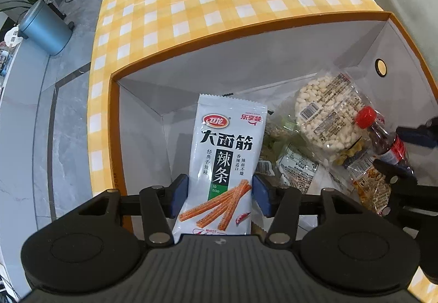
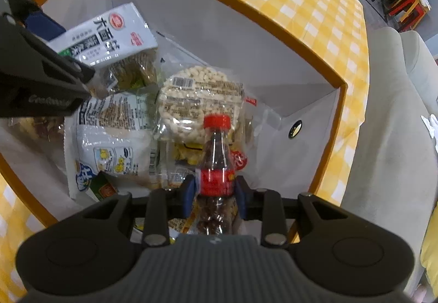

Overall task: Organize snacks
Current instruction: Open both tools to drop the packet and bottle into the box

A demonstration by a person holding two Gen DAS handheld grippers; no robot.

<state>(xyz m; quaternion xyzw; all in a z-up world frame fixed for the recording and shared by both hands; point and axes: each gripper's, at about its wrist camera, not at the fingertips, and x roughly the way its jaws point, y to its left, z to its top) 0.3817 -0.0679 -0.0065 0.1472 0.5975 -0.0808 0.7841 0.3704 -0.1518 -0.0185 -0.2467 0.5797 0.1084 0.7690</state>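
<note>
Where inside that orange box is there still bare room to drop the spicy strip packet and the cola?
Bare white floor shows along the box's left wall, beside the spicy strip packet in the left gripper. A smaller bare patch lies near the grommet hole, right of the cola bottle in the right gripper. The middle is crowded around the rice cake pack.

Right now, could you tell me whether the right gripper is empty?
No, the right gripper is shut on the cola bottle over the box.

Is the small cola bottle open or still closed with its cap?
Closed. The red cap sits on the neck of the cola bottle, which the right claw holds over the box.
</note>
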